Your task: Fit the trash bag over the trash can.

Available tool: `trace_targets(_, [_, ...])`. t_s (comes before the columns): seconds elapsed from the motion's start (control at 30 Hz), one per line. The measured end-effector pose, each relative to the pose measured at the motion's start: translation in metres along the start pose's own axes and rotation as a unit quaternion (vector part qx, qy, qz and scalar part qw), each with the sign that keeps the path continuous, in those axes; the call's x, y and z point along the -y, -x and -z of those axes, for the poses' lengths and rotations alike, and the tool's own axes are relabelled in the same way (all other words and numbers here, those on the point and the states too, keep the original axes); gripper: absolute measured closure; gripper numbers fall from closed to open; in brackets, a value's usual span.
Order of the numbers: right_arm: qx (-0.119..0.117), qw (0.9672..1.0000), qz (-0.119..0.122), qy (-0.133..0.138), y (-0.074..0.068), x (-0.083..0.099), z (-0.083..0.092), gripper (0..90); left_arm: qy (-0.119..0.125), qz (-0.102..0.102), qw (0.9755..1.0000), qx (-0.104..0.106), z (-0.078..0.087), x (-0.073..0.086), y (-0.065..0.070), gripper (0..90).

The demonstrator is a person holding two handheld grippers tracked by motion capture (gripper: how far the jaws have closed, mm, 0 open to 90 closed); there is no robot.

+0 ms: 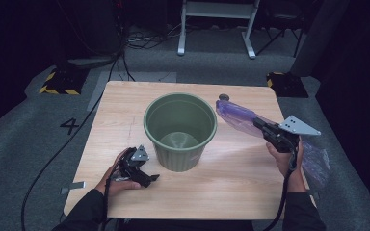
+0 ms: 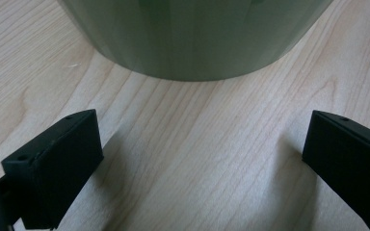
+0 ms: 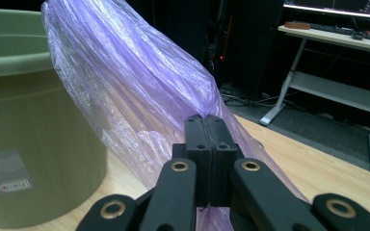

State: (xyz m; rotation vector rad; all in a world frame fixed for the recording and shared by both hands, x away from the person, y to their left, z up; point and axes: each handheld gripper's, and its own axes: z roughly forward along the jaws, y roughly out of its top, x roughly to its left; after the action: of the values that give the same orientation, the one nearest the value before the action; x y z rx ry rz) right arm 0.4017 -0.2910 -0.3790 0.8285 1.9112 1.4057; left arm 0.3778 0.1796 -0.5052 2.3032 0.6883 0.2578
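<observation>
wooden counter mid-frame: right claw pinches the purple bag right of the green bin; left claw gapes empty. best lift the bag's mouth above the rim before spreading.

The green bucket stands at the centre of the tabletop and blocks the direct path between both sides. Its mouth is open from above. The purple bag hangs just right of the rim. The near tabletop edge is unobstructed.
</observation>
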Motion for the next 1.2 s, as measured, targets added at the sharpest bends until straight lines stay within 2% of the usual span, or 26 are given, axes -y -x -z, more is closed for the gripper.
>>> trace_targets(0.3, [-0.003,0.9998,0.021,-0.002,-0.009,-0.017,-0.011,90.0,-0.001,-0.015,0.9998,0.01,-0.009,-0.009,0.003,0.0])
trace_targets(0.5, [-0.013,0.9992,0.038,-0.006,-0.017,-0.026,-0.019,90.0,-0.001,-0.022,0.9997,0.015,-0.015,-0.017,0.006,0.0])
trace_targets(1.2, [-0.038,0.9958,0.08,-0.022,-0.042,-0.038,-0.038,90.0,0.0,-0.021,0.9996,0.016,-0.03,-0.032,0.01,0.0])
